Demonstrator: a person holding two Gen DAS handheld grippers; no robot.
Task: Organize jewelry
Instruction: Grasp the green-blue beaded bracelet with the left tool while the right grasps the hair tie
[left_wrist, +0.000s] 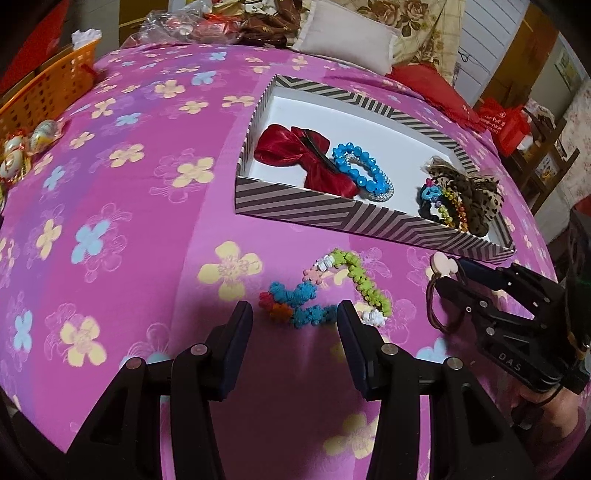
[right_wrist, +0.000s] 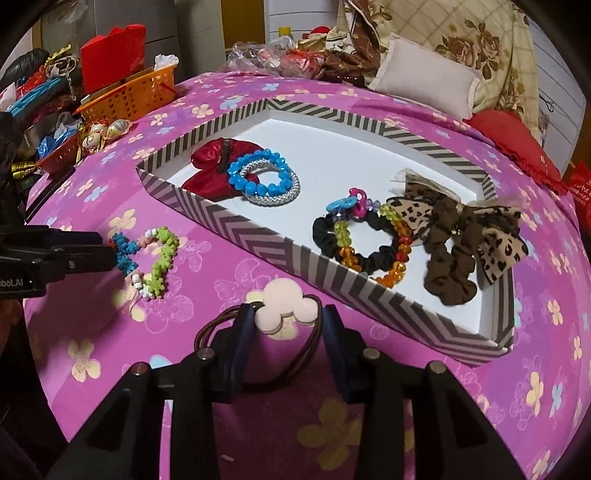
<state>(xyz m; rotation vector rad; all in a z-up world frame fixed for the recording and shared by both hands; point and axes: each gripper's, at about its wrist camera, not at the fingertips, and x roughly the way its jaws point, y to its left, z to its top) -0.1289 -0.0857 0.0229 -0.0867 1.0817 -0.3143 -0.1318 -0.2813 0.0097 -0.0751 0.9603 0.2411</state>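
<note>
2 grippers work over a pink flowered bedspread (left_wrist: 129, 229). Left gripper (left_wrist: 295, 314): fingers released, straddling the blue end of a bead bracelet (left_wrist: 332, 288) without pressing it. Right gripper (right_wrist: 288, 317): fingers set either side of a brown hair tie (right_wrist: 295, 354) with a pale mouse-head charm (right_wrist: 286, 306); whether they grasp it cannot be told. At 1 o'clock from the hair tie, a striped tray (right_wrist: 258, 243) holds a red bow (right_wrist: 207, 166), blue beads (right_wrist: 258, 177) and 2 scrunchies (right_wrist: 454, 258).
</note>
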